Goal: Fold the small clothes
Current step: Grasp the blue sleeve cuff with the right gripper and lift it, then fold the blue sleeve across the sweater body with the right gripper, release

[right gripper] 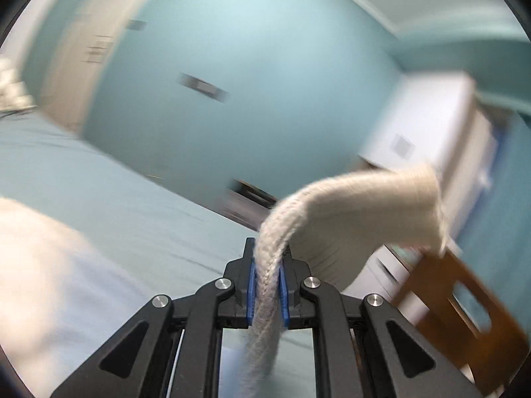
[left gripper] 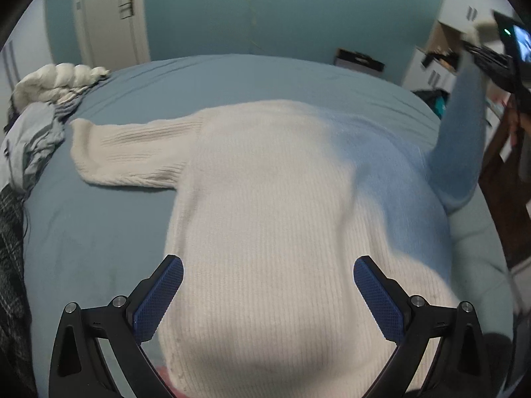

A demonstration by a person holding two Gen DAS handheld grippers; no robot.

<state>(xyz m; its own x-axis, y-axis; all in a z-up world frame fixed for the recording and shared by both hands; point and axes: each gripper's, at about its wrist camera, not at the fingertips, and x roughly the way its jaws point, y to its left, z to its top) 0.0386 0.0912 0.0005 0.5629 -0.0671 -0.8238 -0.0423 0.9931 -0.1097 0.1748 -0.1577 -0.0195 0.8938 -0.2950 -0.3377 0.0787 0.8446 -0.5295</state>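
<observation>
A cream ribbed sweater (left gripper: 265, 199) lies spread on the blue bed (left gripper: 99, 225), one sleeve (left gripper: 132, 156) stretched out to the left. My left gripper (left gripper: 268, 285) hovers open over the sweater's lower body, its blue pads (left gripper: 159, 298) wide apart with nothing pinched. The other sleeve (left gripper: 464, 126) is lifted up at the right, held by my right gripper (left gripper: 491, 56). In the right wrist view, my right gripper (right gripper: 267, 258) is shut on that sleeve (right gripper: 365, 205), whose cuff end flops over to the right.
A heap of white and striped clothes (left gripper: 43, 109) lies at the bed's left edge. A brown wooden chair (right gripper: 464, 305) and white drawers (right gripper: 448, 126) stand to the right of the bed. A door (left gripper: 106, 16) is in the teal wall behind.
</observation>
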